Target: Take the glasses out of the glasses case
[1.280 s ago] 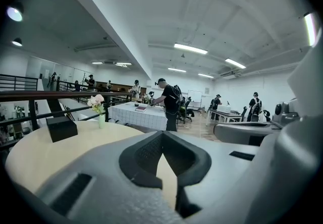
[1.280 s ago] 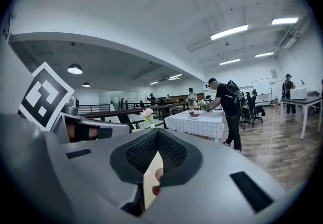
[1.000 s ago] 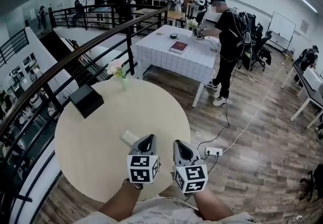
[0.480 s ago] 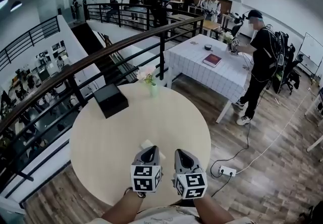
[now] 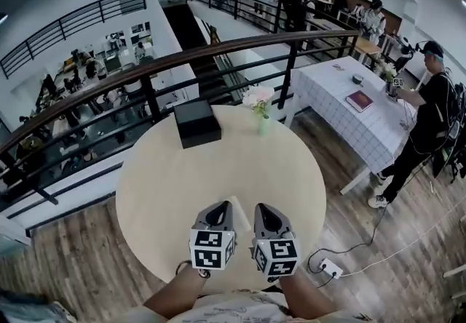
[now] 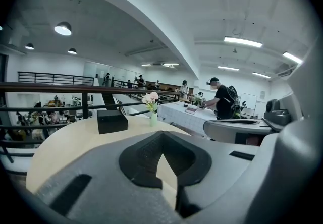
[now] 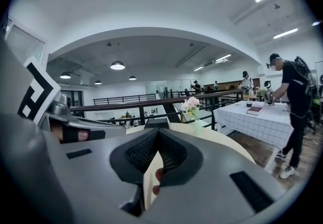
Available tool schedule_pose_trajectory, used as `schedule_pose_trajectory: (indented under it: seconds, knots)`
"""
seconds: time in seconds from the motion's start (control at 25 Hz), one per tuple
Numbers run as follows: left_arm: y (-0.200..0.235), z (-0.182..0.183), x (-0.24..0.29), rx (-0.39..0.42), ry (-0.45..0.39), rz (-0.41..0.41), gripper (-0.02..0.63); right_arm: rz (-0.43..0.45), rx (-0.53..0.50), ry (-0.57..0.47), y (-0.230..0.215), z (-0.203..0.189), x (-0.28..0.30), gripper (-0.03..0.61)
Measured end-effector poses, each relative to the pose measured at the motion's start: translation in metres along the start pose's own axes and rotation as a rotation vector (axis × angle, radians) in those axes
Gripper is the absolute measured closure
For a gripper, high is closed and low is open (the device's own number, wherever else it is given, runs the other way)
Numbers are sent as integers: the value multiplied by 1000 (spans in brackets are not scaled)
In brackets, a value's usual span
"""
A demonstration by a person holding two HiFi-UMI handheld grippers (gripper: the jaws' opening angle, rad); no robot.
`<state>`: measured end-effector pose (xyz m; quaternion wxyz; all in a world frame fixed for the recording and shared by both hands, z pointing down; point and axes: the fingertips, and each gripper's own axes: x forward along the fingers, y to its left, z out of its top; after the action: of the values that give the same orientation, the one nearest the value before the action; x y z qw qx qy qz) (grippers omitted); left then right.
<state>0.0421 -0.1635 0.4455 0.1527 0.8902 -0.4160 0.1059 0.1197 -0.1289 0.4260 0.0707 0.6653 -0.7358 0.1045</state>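
Grey moulded grippers side by side over a pale, matt round table

The left gripper [image 5: 220,206] and the right gripper [image 5: 261,208] each have their ribbed black pads pressed tip to tip, with nothing clamped. The cream glasses case [image 5: 240,206] lies on the table [image 5: 167,176], showing only as a sliver between their noses. Farther off stand a boxy black case [image 5: 196,123] and a slim vase of pink flowers [image 5: 261,112].

The left tool [image 5: 220,206] and right tool [image 5: 261,209] covered nearly all of a pale thing [image 5: 237,204] lying between them on the counter [image 5: 167,176]; what it was could not be told. Pinkish blobs [image 7: 158,173] low in the right tool's gap were too blurred to identify. The person's forearms [image 5: 178,294] ran off the head view's lower edge.
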Motion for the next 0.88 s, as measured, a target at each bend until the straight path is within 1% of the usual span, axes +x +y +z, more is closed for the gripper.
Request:
schedule_pose_trajectory:
  seconds: [0.12,0.28,0.56,0.68,0.88]
  knots:
    - [8,-5,-1,-17,6,64,601,55,-24,3,0,3,13,569]
    - [18,-17,-6,-57,31,152,601,133,-27,47,4,-7,23,569]
    - [31,-39,-9,-120,54,282,601,244,-68,127,11,-38,39,569]
    - [40,-56,-12,-147,82,340,601,283,-78,164,15,-55,49,569]
    - [47,-89,-8,-208,133,406,601,325,-103,239,13,-86,63,569]
